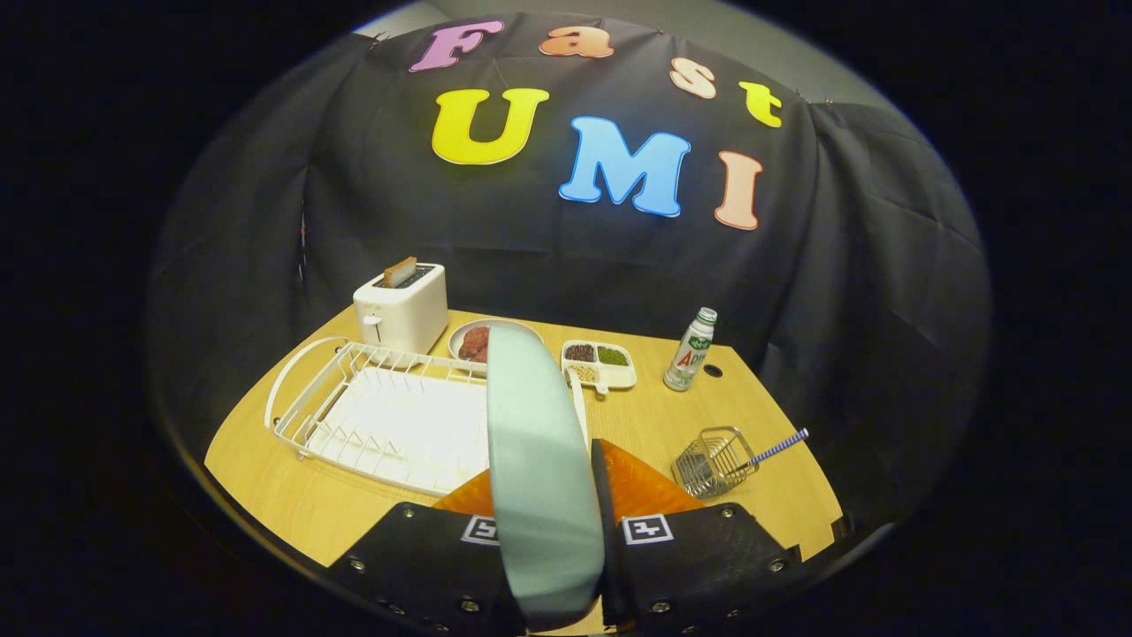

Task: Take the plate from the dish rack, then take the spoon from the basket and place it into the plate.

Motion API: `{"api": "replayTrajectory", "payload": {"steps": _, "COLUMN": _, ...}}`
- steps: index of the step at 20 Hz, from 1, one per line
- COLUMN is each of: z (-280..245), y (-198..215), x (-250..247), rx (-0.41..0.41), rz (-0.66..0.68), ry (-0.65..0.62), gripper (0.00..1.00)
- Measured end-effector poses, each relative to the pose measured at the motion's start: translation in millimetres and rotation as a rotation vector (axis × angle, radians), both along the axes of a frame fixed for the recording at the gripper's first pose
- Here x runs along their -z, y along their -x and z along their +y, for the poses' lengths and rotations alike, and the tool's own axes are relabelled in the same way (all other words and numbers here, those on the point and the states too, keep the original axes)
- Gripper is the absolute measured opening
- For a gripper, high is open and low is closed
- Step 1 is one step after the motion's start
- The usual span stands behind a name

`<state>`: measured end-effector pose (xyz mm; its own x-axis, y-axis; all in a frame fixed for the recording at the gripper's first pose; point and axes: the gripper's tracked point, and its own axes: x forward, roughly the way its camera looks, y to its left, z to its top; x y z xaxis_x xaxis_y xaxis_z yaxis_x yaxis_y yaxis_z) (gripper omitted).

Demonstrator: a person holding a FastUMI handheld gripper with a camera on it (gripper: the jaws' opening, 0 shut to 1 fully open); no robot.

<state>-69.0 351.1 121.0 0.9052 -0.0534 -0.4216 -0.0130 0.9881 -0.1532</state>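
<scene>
Plate (539, 469), smooth pale green, edge-on, clamped between tool (544, 504) fingers.

The plate (535, 460) is standing on edge between the fingers of the gripper (553, 495), which are pressing on both its faces. Left of it the dish rack (371, 416) is sitting on the table (265, 478), with the toaster (402, 310) behind. Right of the fingers the basket (712, 460) is lying, the spoon (778, 448) sticking out of it; the bottle (692, 350) is standing beyond.

claw (541, 495) clamped, fingers (650, 491) seemingly level
</scene>
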Motion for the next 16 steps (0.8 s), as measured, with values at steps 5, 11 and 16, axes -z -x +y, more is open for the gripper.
{"api": "replayTrajectory", "payload": {"steps": 5, "z": -29.8, "y": 43.5, "x": 43.5, "rx": 0.002, "rz": 0.083, "ry": -0.073, "gripper": 0.33}}
{"api": "replayTrajectory", "payload": {"steps": 11, "z": -48.8, "y": 64.5, "x": 92.2, "rx": 0.011, "rz": 0.174, "ry": -0.125, "gripper": 0.33}}
{"api": "replayTrajectory", "payload": {"steps": 16, "z": -36.1, "y": 68.3, "x": 129.6, "rx": -0.037, "rz": 0.27, "ry": -0.279, "gripper": 0.33}}
